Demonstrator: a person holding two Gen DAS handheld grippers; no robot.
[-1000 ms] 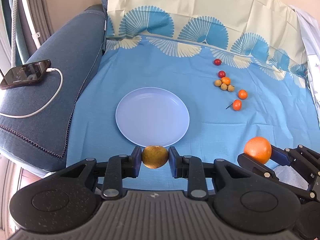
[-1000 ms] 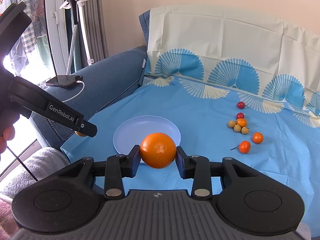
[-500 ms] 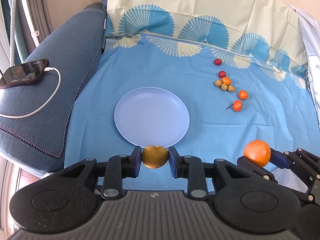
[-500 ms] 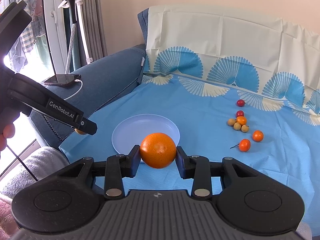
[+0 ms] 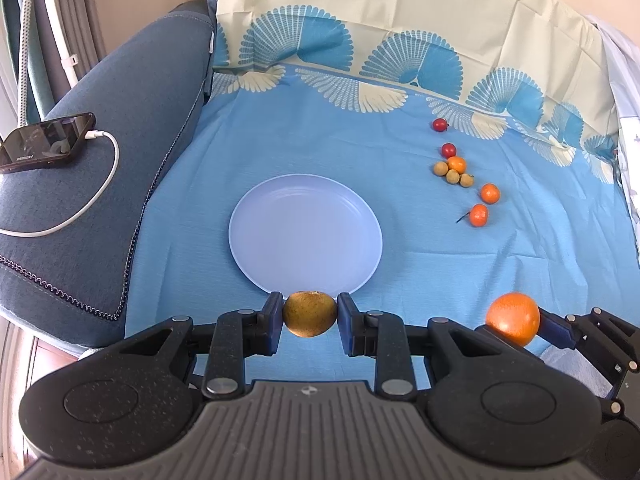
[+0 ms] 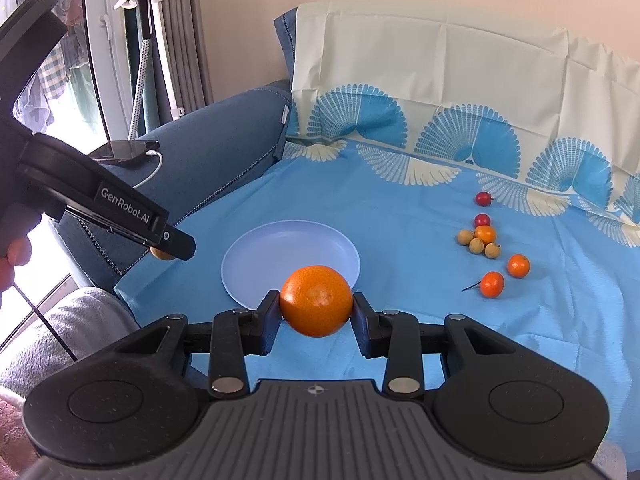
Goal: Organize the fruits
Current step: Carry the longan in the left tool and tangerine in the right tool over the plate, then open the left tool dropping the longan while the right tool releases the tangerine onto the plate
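Grippers level above the plate's (image 5: 256,248) near edge: left gripper (image 5: 310,314) clamps a kiwi (image 5: 310,314), right gripper (image 6: 316,306) an orange (image 6: 316,306).

One plate (image 5: 256,240), one orange (image 6: 316,306), one brown fruit (image 5: 310,313), eight small fruits (image 5: 452,166), one phone (image 5: 44,146)

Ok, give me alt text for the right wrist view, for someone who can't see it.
The right gripper clamps a large orange just above the near rim of an empty pale blue plate on a blue patterned cloth. The left gripper reaches in from the left with a brownish fruit, and small fruits lie scattered on the right.
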